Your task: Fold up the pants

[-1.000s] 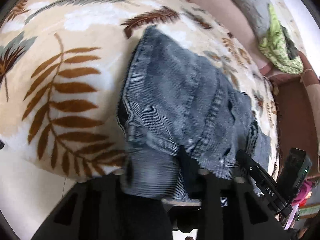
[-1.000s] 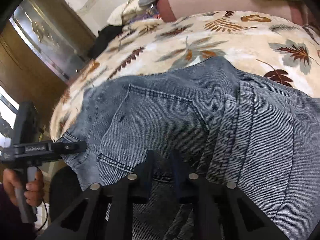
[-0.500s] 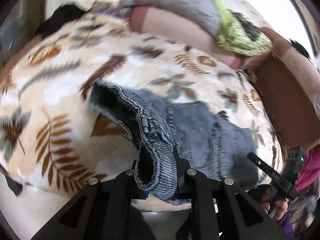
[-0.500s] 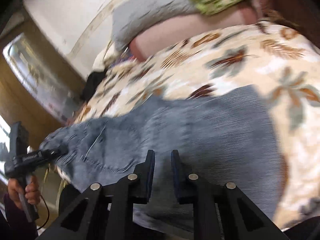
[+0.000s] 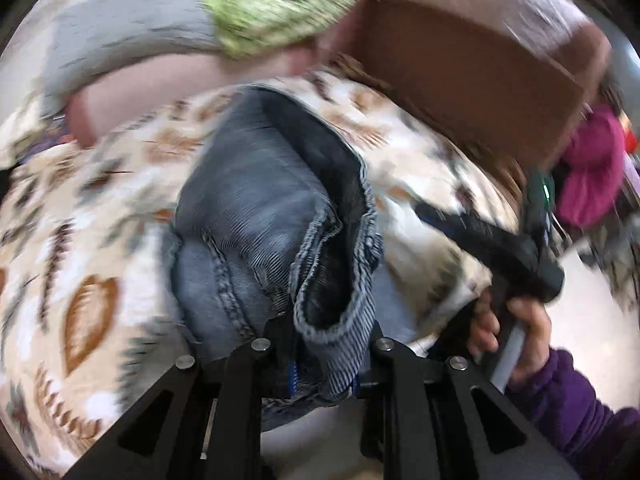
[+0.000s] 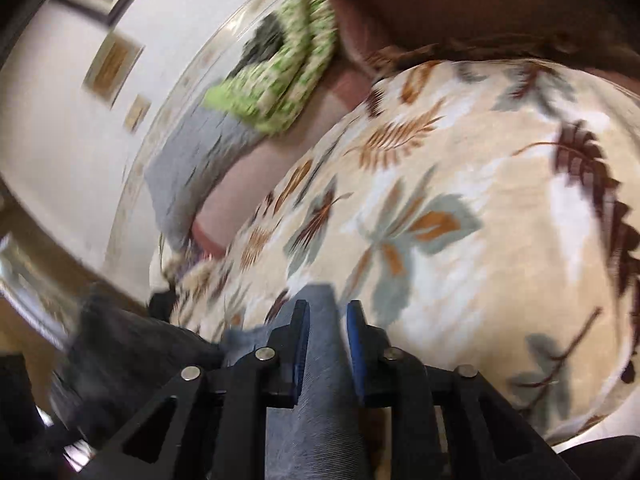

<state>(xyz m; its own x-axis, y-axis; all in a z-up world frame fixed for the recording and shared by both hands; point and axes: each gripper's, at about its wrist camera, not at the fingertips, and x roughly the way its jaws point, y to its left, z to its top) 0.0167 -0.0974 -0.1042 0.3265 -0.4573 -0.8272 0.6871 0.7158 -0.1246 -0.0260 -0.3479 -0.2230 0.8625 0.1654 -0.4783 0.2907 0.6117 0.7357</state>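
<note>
Left gripper (image 5: 326, 354) is clamped on a bunched hem of the faded blue denim pants (image 5: 256, 216), lifted so the leg swings over as a fold. Right gripper (image 6: 328, 344) has denim between its blue pads (image 6: 301, 344); its jaws have just been opening, whether it still grips I cannot tell. Pants lie on the cream leaf-print blanket (image 5: 92, 248), running toward 12 o'clock. Left wrist pitched steeply down; my right hand (image 5: 516, 332) at 4 o'clock.
</note>
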